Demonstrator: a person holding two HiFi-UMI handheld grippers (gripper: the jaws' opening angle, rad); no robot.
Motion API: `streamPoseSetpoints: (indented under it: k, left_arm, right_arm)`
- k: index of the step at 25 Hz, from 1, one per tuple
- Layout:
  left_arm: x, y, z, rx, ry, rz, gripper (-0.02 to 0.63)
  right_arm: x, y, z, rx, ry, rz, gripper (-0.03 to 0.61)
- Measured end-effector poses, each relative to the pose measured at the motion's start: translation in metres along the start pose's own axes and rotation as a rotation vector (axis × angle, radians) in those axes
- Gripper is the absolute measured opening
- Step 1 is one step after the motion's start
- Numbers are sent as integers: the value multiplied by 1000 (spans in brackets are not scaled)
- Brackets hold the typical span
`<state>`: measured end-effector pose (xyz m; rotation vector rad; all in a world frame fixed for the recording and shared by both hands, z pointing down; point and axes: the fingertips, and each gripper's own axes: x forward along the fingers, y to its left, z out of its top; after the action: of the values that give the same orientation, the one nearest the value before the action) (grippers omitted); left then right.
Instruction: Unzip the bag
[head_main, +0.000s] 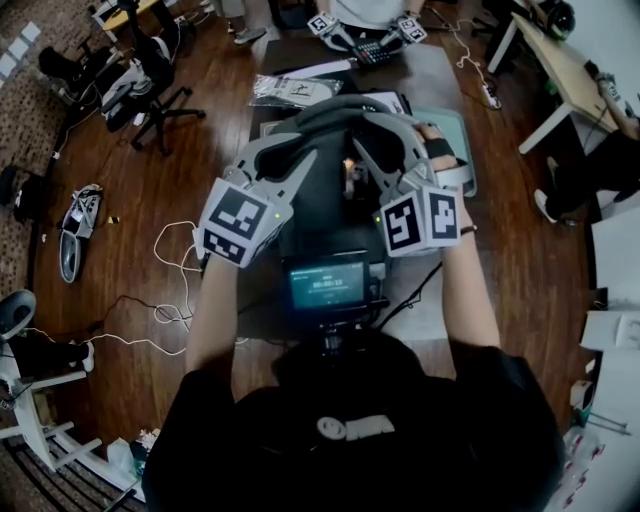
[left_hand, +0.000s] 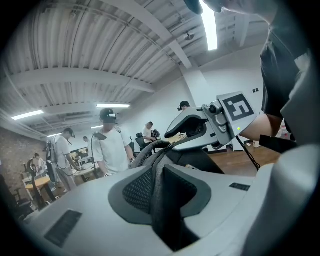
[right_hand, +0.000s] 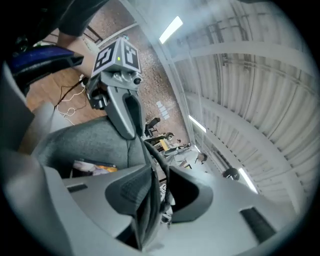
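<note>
While both tools meet over the bag (head_main: 322, 200), it sits on the bench (head_main: 440, 75) right in front of the person, between the forearms. Left gripper (left_hand: 159, 192): fingers closed partway on a fold of dark bag fabric, pads pressing it from both sides. Right gripper (right_hand: 150, 200): same, fingers partly closed and pinching a fabric edge at the mouth; small bit just beside that edge may be the zip pull, too blurred to confirm.

Why held so: likely one grip anchors the cloth while the other works along the zip line; pinching both sides holds the soft fabric taut so the slider can run. The two grippers face each other across the opening, close but not touching.

Orientation: mouth faces up toward the head camera. Right gripper view looks into the grey interior, where a coloured packet (right_hand: 92, 166) lies, so the zip looks at least partly open. Carry handle (left_hand: 150, 150) arches over the top. Long axis seems to run away from the person along the bench, but the grippers cover much of it, so not certain.
</note>
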<state>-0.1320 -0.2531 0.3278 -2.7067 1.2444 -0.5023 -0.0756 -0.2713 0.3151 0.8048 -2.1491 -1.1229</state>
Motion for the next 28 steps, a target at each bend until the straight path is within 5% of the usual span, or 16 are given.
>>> streamPoseSetpoints:
  k: [8,15,21,28]
  left_arm:
    - [-2,-4,2,11,-4,-17,74]
    - [1,-7,0,-25,-3,-38,59]
    - [0,-9,5,-33,-17,-53,51]
    - [-3,-10,6,-8,-14,-53,51]
  right_arm:
    - [17,8,6,-27,-9,45,76]
    - [7,-3,5,285,-38,77,35]
    - [-6,-14,-9,456,-24,72,27]
    - [-14,-17,-15,517,-18,70,21]
